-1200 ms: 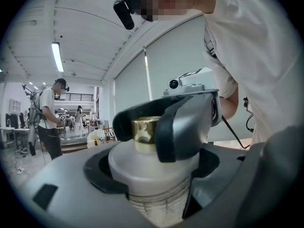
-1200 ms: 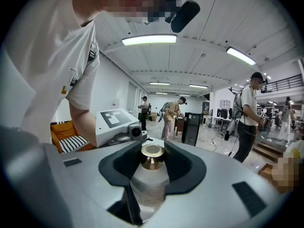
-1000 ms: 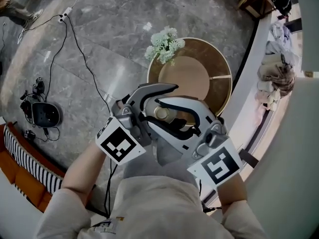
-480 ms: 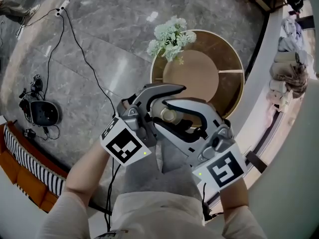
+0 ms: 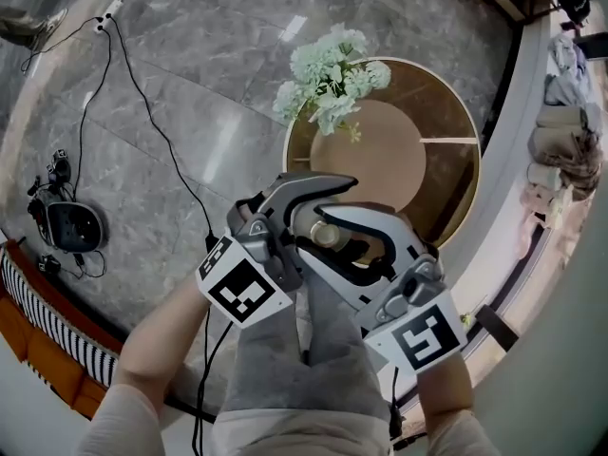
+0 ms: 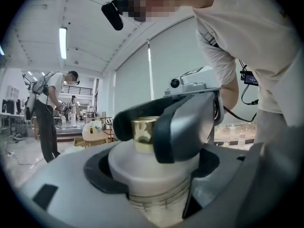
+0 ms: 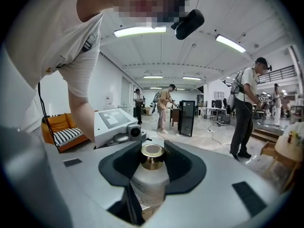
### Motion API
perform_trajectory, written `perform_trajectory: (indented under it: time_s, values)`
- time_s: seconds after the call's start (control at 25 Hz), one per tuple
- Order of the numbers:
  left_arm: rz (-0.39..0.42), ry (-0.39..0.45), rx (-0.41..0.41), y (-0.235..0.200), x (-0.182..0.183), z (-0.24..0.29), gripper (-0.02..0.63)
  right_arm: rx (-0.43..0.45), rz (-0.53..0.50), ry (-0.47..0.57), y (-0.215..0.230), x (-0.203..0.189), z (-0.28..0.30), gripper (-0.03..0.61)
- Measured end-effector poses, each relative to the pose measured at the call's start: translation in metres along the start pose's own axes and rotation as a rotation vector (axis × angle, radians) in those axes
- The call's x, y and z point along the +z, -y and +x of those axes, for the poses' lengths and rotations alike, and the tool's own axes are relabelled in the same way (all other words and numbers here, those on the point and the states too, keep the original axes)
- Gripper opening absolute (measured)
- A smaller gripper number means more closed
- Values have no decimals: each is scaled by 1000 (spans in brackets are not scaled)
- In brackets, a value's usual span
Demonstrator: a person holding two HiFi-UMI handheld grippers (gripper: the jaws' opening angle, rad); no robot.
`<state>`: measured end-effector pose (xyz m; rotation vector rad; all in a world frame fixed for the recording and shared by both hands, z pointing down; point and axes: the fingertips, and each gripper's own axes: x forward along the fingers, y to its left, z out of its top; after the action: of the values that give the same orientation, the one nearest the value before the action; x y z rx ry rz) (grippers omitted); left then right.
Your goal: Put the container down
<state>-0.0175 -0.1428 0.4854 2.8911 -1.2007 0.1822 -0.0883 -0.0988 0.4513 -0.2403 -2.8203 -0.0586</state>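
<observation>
The person holds a white container (image 5: pixel 327 235) with both tools at once. The left gripper (image 6: pixel 151 172) has its jaws closed tight around the fat white body of the container. The right gripper (image 7: pixel 151 163) has its jaws clamped higher up, one on each side of the gold cap (image 6: pixel 144 133). The container stands upright between them, with the cap on top. It is held up in the air, close to the person's body. From the head view it sits over the near edge of a round brown desk (image 5: pixel 446 174). A bunch of pale flowers (image 5: pixel 328 74) is at the far side of the desk, well apart from the container. A grey stone floor (image 5: pixel 190 93) lies around the desk.
</observation>
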Motion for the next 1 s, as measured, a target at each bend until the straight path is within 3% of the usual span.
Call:
perform_trajectory:
  time_s: [0.44, 1.0]
  values:
    - [-14, -9, -82, -5, -96, 22, 353, -48, 73, -37, 19, -95, 28, 143]
    - [-12, -49, -64, -31, -191, 37, 353, -46, 101, -53, 44, -182, 68, 144]
